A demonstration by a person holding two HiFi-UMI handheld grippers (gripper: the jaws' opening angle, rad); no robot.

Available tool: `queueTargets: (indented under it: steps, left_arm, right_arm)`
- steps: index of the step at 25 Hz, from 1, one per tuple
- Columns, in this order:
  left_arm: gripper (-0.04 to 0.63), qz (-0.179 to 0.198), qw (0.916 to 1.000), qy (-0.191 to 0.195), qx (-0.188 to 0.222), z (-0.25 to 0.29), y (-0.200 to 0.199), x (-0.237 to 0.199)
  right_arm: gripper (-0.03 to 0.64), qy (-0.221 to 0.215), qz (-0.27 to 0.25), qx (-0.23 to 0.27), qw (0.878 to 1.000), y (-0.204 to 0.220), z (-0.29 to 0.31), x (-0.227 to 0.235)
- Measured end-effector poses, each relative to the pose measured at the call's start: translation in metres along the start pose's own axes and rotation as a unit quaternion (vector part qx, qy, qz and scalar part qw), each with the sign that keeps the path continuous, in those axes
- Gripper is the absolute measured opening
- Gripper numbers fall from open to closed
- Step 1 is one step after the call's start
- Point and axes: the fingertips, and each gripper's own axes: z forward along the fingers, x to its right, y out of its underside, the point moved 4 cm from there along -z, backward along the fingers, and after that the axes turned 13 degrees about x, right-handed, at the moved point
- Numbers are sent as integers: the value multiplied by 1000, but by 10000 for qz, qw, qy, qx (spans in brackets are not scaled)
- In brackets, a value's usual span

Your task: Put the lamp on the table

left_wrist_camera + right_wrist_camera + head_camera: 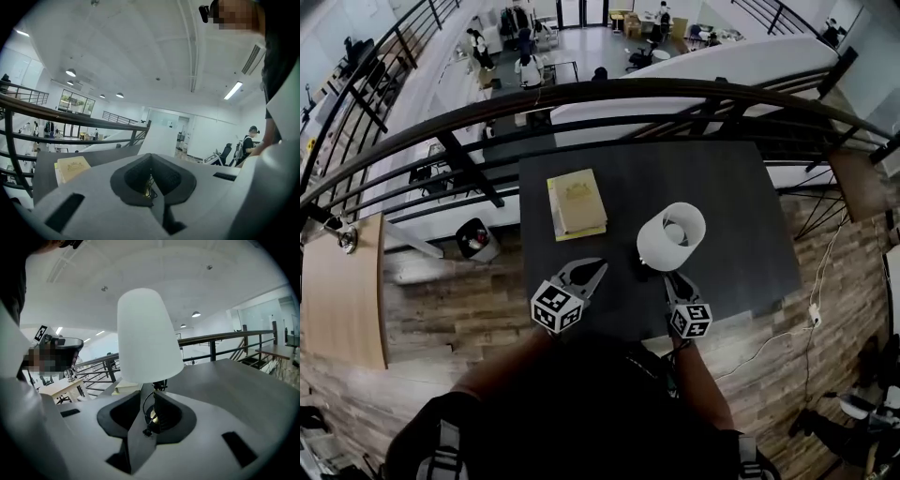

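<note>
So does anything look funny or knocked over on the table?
No, nothing stands out. The lamp stands upright on the table, and the books lie flat in a small pile beside it, with only a yellow edge showing under the top one.

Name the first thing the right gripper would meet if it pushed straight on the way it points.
The lamp: its stem stands on the table right ahead of the right gripper, whose jaws are parted. It looks close, though depth is hard to judge.
</note>
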Motion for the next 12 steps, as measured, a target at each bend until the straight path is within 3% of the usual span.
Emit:
queueTargets:
  steps: [4,12]
  left_arm:
    - [9,-14,9997,220,71,-2,-2,10]
    - [9,-12,9977,641,202,3,-6,44]
  right_arm:
    - [56,15,-63,209,9998,-15,-20,-19]
    - [17,-181,-186,589,9979,-59,-54,-50]
